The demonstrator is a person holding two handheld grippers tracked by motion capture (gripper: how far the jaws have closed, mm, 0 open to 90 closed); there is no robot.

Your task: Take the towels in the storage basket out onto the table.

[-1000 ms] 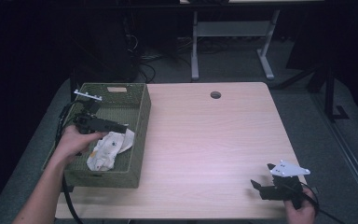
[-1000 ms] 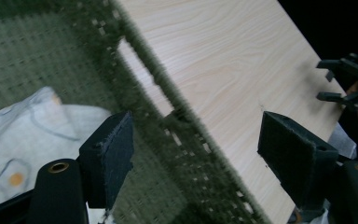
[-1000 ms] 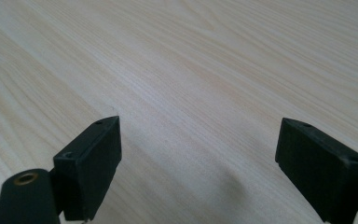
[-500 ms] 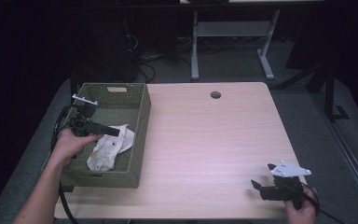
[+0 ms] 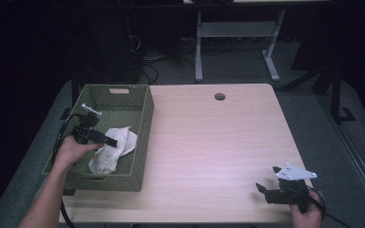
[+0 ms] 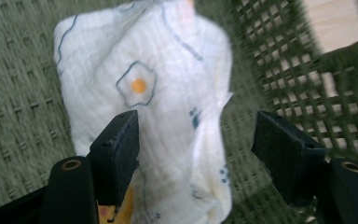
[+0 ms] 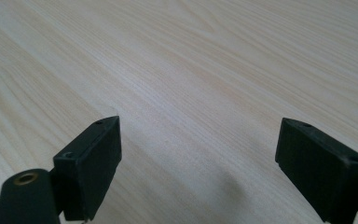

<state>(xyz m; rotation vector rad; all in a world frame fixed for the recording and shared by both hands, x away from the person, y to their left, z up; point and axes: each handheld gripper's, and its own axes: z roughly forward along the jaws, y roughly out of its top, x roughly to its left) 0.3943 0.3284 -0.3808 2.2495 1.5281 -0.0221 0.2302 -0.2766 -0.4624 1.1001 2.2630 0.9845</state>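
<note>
Item one, the white cloth [image 5: 111, 149]: we find it crumpled on the floor of the green woven basket [image 5: 141, 137], toward the wall that faces the open tabletop. In the left gripper view the cloth [image 6: 158, 93] carries a fried-egg print with an orange yolk and thin blue outlines, plus small blue marks near its edge.

Item two, the left gripper [image 5: 105, 139]: we see it lowered into the basket and pointing at the cloth. Its jaws stand apart and have just been closing; from its own camera [image 6: 196, 140] the cloth lies between them, near the left pad, and we see no pinch on it yet. The person's hand grips the body from the basket's outer side, cable trailing off the table edge.

Item three, the right gripper [image 5: 269, 190]: we log it resting low at the near right corner of the table [image 5: 218, 142], well apart from the basket. Its jaws gape wide with bare wood between them [image 7: 196, 158].
</note>
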